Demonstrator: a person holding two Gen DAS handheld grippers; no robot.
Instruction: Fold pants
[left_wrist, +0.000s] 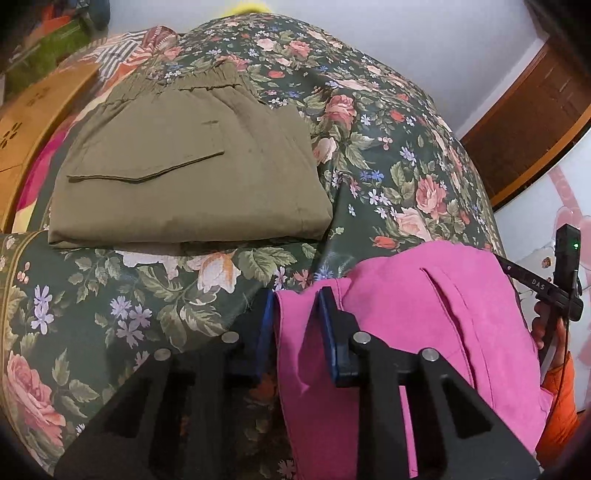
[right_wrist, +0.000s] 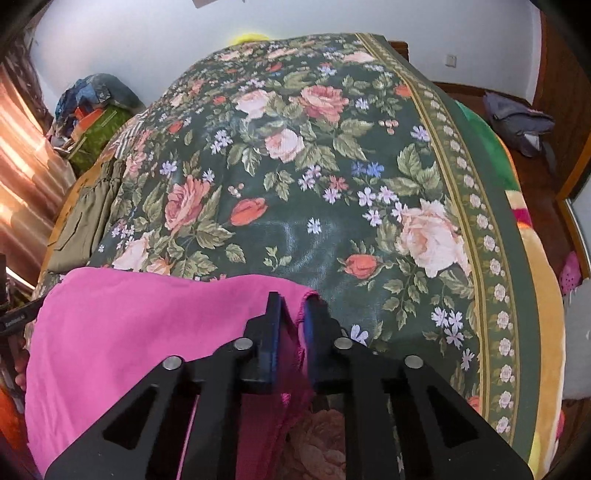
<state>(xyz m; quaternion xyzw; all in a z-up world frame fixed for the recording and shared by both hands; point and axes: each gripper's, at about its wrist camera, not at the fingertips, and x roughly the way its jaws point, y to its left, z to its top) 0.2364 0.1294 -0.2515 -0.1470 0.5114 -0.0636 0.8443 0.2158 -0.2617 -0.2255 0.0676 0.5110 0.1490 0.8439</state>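
**Both grippers pinch the pink pants over the bed**

The left gripper (left_wrist: 295, 295) has its jaws nearly closed on one edge of the pink pants (left_wrist: 424, 314), cloth caught between the blue pads. The right gripper (right_wrist: 293, 306) clamps the opposite corner the same way. The pants hang between the two, close under them. Ahead and left of the left gripper, folded olive pants (left_wrist: 184, 166) lie on the floral bedspread (right_wrist: 314, 184).

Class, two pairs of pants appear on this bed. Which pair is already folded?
The olive-green pants: they lie as a flat, neat rectangle on the floral bedspread. The pink pants hang loose, gripped by both grippers.
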